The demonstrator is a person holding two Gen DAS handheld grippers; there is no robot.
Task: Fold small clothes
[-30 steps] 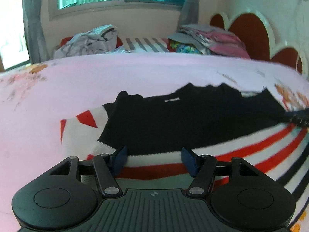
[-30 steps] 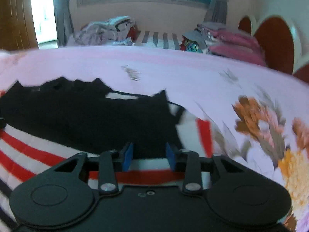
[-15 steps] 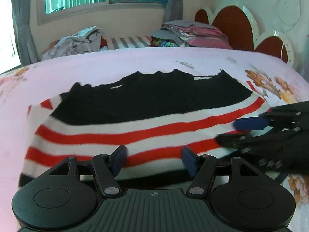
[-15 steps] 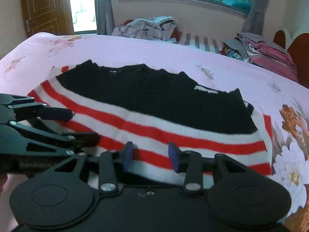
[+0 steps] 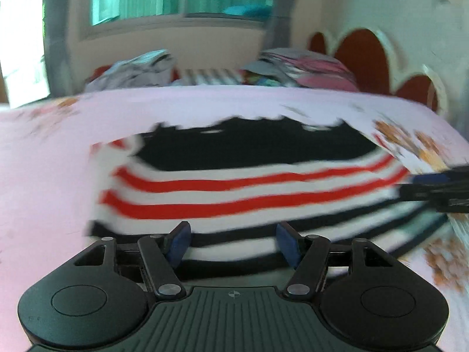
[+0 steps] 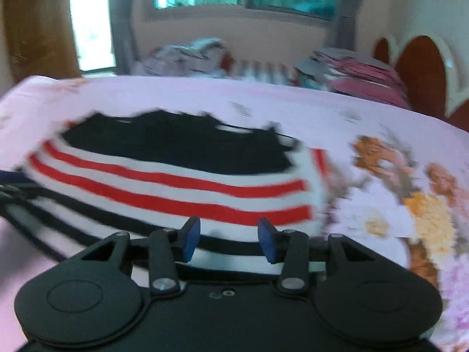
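A small striped sweater (image 5: 249,187) with a black top and white, red and black stripes lies flat on the pink bed; it also shows in the right wrist view (image 6: 176,176). My left gripper (image 5: 233,242) is open and empty, hovering over the sweater's near hem on its left half. My right gripper (image 6: 228,239) is open and empty over the near hem on its right half. The right gripper's fingers (image 5: 433,187) show at the right edge of the left wrist view. Both views are blurred by motion.
The pink floral bedsheet (image 6: 395,199) surrounds the sweater. A pile of loose clothes (image 5: 137,70) and a stack of folded clothes (image 5: 307,70) lie at the far edge. A red and white headboard (image 5: 366,58) stands at the right.
Both grippers have pulled back towards the near hem, so more of the striped lower part shows. Both stay open. The views have tilted down and blurred.
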